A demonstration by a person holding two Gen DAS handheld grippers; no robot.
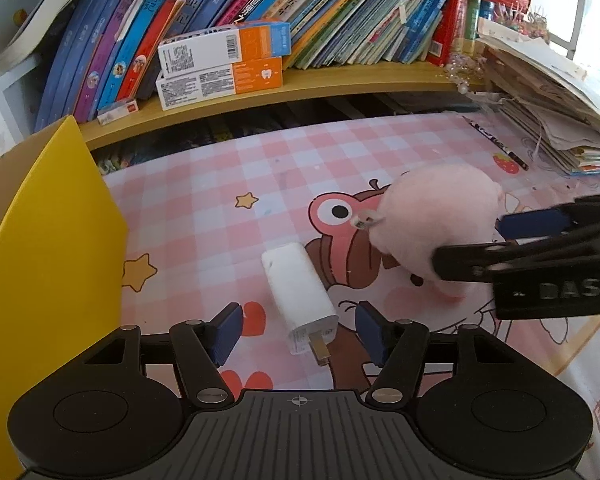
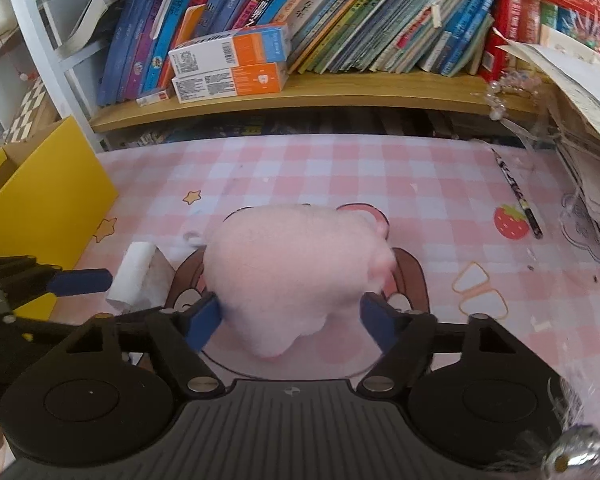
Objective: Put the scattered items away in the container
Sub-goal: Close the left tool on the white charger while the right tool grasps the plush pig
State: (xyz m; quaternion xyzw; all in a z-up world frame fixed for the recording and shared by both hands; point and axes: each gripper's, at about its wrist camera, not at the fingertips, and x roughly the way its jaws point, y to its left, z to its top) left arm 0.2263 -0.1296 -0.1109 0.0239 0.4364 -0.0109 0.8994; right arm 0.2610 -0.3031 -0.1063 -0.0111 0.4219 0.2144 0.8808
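A white charger plug [image 1: 300, 292] lies on the pink checked tablecloth [image 1: 204, 216], prongs toward me. My left gripper [image 1: 300, 332] stands open around its prong end, with gaps on both sides. To the right sits a pink plush toy [image 2: 288, 272], also seen in the left wrist view [image 1: 432, 216]. My right gripper [image 2: 290, 314] has both blue pads pressed against the toy's sides. The yellow container [image 1: 52, 240] stands at the left edge of the table, its flap up [image 2: 48, 200].
A wooden shelf [image 2: 340, 92] full of leaning books runs along the back, with two orange-and-white boxes [image 2: 232, 64] on it. A pencil [image 2: 518, 196] lies at the right beside a leaning stack of papers [image 2: 592, 152].
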